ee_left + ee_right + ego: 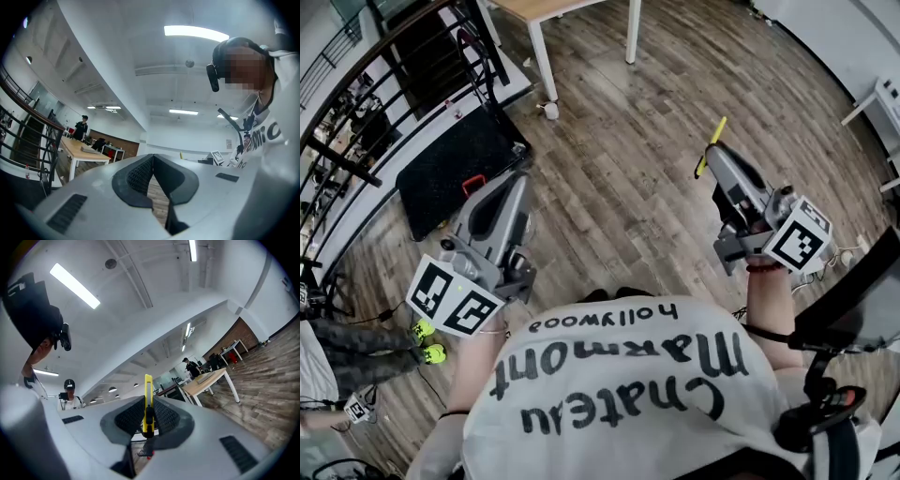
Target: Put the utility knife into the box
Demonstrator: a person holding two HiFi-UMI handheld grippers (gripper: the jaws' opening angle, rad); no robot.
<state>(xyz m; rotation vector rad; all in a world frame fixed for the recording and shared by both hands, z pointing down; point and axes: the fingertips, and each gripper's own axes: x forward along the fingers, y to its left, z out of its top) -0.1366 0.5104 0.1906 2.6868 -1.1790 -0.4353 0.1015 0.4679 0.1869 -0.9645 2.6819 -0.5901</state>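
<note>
Utility knife (148,401), yellow, stands clamped between the right gripper's (713,157) fingers (166,416). They grip its lower body, and its upper end pokes up past their tips. In the head view the knife points away from the person, above the wooden floor (619,178). The left gripper's (522,176) fingers (139,176) are pressed together at the tips, gripping nothing. A black case (455,164) lies on the floor just beyond them.

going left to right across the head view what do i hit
black mat → left tongs, shut and empty → utility knife clamped in the right tongs → white furniture at the right edge
</note>
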